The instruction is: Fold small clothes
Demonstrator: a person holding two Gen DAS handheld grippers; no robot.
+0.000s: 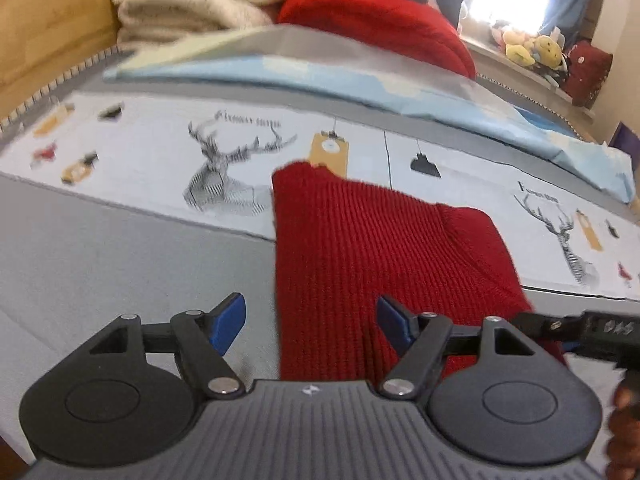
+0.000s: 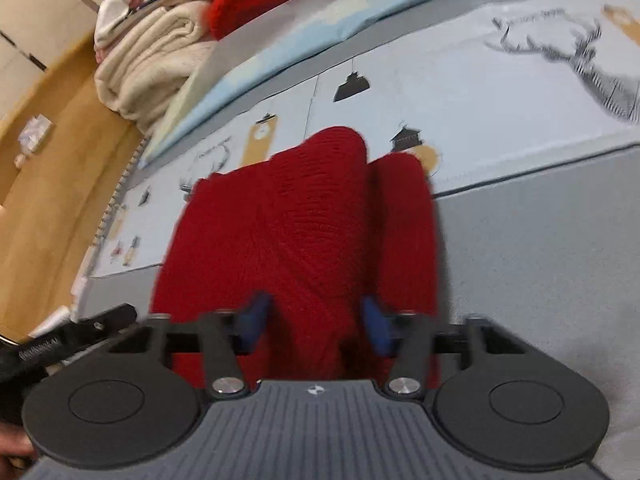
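Observation:
A small red knit garment (image 1: 372, 248) lies folded on the grey bed cover with a deer print; it also shows in the right wrist view (image 2: 296, 224). My left gripper (image 1: 310, 320) is open, its blue pads straddling the garment's near left edge just above the cloth. My right gripper (image 2: 316, 322) is open over the garment's near end, with red cloth between its blurred blue pads. The right gripper's body (image 1: 580, 326) shows at the right edge of the left wrist view.
A folded light blue sheet (image 1: 360, 84) lies behind the garment. A cream blanket (image 1: 192, 0) and a red knit pile (image 1: 384, 20) sit at the bed's head. Wooden furniture (image 2: 52, 168) runs along the left. Plush toys (image 1: 532, 50) sit on a sill at far right.

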